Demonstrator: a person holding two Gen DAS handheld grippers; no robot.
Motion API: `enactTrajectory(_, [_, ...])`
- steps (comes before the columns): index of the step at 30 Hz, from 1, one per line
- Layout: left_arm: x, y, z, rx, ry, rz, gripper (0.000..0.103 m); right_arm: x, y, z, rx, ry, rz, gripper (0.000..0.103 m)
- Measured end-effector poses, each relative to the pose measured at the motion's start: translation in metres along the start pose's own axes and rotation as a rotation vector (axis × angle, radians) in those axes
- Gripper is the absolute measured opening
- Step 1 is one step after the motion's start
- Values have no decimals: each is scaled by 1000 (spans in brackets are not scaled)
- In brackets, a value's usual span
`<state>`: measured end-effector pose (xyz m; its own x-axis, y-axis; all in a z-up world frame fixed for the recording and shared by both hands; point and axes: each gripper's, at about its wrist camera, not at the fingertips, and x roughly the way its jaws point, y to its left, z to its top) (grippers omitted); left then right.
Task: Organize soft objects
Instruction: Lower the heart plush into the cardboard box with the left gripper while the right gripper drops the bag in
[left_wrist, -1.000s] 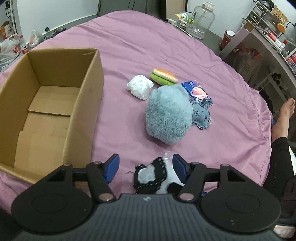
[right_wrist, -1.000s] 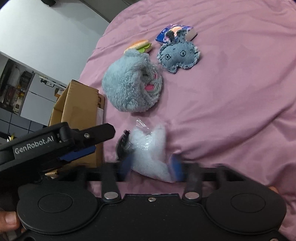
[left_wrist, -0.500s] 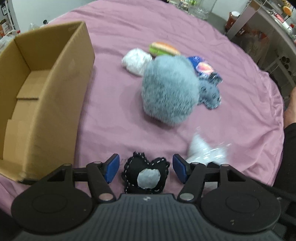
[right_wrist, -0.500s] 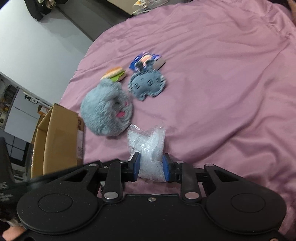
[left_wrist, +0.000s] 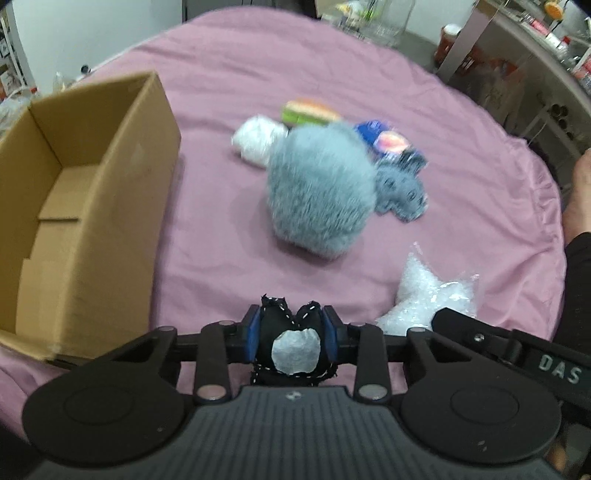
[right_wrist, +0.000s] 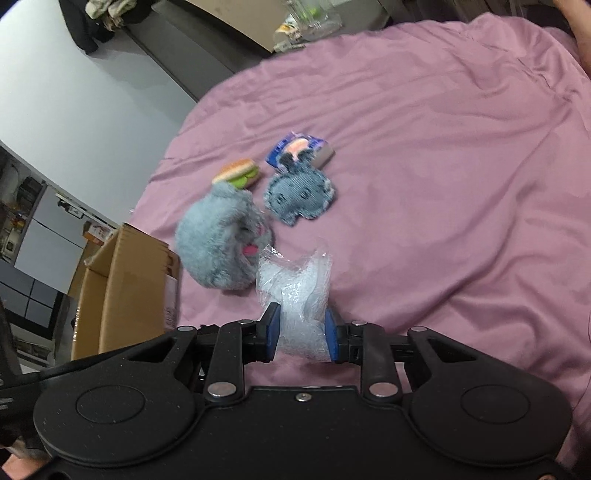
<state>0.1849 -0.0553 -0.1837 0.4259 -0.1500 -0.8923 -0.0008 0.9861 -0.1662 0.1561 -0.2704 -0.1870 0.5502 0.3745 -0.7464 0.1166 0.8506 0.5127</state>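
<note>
On a bed covered with a pink sheet, two handheld grippers each clamp a soft toy. The left gripper has its blue pads pressed against both sides of a small black stitched pouch (a pale round patch shows on its front), held just above the sheet near the bed's front edge. The right gripper squeezes a white toy wrapped in clear plastic, whose loose top sticks up beyond the fingers; in the left wrist view that same toy sits just to the right of the pouch. An open cardboard box stands on the sheet to the left. In the middle of the bed lies a fluffy grey-blue plush ball, touching a flat denim animal. Behind them are a white bundle, a toy burger and a blue packet, all close together.
</note>
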Motion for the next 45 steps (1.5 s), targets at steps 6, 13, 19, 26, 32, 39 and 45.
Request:
enactTrajectory(6, [-33, 5, 4, 3, -58, -24, 33, -9, 18, 0, -19, -31, 22, 25])
enactTrajectory(13, [-55, 10, 13, 1, -116, -34, 33, -23, 43, 4, -42, -87, 19, 25])
enactTrajectory(19, [-65, 19, 19, -2, -144, -44, 33, -31, 62, 11, -52, -134, 8, 25])
enactTrajectory(26, [-79, 32, 30, -4, -183, -47, 33, -25, 90, 12, -101, -147, -9, 25])
enactTrajectory(32, [-85, 50, 39, -18, -206, -37, 33, -21, 113, 12, -140, -161, -9, 25])
enactTrajectory(39, [-90, 80, 49, -46, -229, -13, 34, -9, 139, 11, -174, -164, 13, 25])
enactTrajectory(45, [-88, 106, 60, -69, -240, 12, 34, 3, 159, 11, -197, -154, 34, 25])
